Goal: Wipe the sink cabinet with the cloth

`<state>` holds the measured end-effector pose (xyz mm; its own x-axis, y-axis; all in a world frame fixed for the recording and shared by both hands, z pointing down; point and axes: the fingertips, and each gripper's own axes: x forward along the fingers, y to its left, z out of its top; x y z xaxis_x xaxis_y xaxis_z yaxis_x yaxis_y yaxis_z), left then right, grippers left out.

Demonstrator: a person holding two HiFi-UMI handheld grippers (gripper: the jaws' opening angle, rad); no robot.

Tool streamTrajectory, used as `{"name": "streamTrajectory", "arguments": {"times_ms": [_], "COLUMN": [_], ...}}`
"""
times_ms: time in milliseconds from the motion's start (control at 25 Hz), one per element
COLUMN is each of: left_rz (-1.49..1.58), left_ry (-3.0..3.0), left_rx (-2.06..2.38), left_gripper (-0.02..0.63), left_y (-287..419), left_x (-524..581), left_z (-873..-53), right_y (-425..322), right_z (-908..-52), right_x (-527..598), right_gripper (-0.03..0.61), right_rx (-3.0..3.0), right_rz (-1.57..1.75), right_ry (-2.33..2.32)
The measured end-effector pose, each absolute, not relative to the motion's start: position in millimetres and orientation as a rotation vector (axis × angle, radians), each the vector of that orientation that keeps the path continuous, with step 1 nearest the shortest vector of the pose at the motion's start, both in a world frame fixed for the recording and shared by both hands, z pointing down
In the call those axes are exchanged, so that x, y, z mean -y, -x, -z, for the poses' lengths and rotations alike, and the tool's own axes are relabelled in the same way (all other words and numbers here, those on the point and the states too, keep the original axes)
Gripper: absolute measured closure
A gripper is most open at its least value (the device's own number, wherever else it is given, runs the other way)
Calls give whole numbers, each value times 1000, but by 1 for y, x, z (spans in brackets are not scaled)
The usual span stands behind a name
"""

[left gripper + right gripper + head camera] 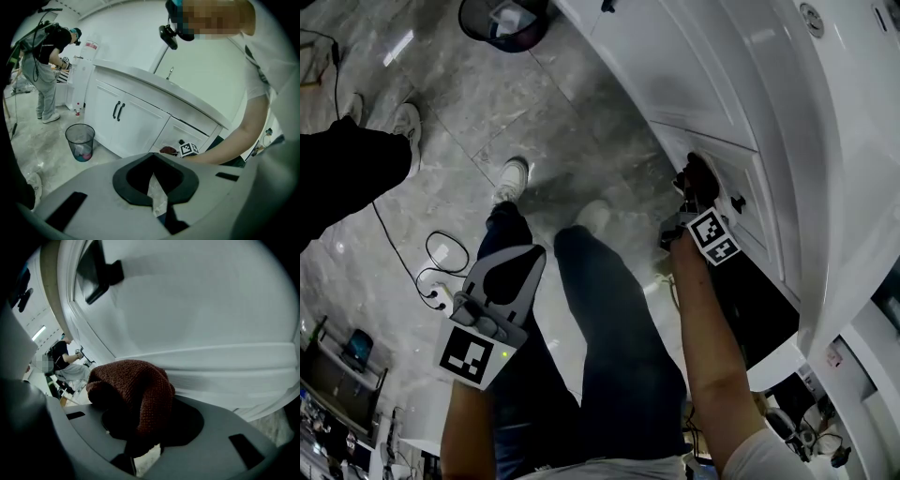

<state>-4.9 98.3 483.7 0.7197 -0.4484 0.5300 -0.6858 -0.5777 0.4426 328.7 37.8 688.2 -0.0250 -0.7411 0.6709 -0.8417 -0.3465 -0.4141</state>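
My right gripper [692, 187] is shut on a brown knitted cloth [136, 390] and presses it against a white drawer front of the sink cabinet [722, 103]. In the right gripper view the cloth bulges over the jaws and touches the white panel [211, 324]. A black handle [101, 275] shows above it. My left gripper [504, 274] hangs low at the left over the floor, away from the cabinet, shut with nothing in it. From the left gripper [153, 164] view the cabinet [136, 122] and the cloth [166, 150] lie ahead.
A black mesh waste bin [504, 21] stands on the grey tiled floor by the cabinet. A cable [441, 258] lies on the floor at left, near another person's dark leg [347, 169]. Below the drawer is a dark open compartment [759, 319]. A second person [44, 70] stands far off.
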Motion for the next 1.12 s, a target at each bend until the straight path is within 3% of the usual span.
{"name": "streamTrajectory", "arguments": {"times_ms": [720,1120], "left_rz": [-439,-482], "left_ry": [-2335,-2375], "left_rx": [684,584], "left_gripper": [603,603], "left_y": [-34,-42], "left_x": [-159,-195], "left_z": [-483,-476], "right_y": [-427,-436], "right_z": [-683,-645], "right_x": [-158,-172], "right_gripper": [451,453], "right_rx": [1491,1486], "right_rz": [-1220,-1246], "right_ry": [-2263,-2333]}}
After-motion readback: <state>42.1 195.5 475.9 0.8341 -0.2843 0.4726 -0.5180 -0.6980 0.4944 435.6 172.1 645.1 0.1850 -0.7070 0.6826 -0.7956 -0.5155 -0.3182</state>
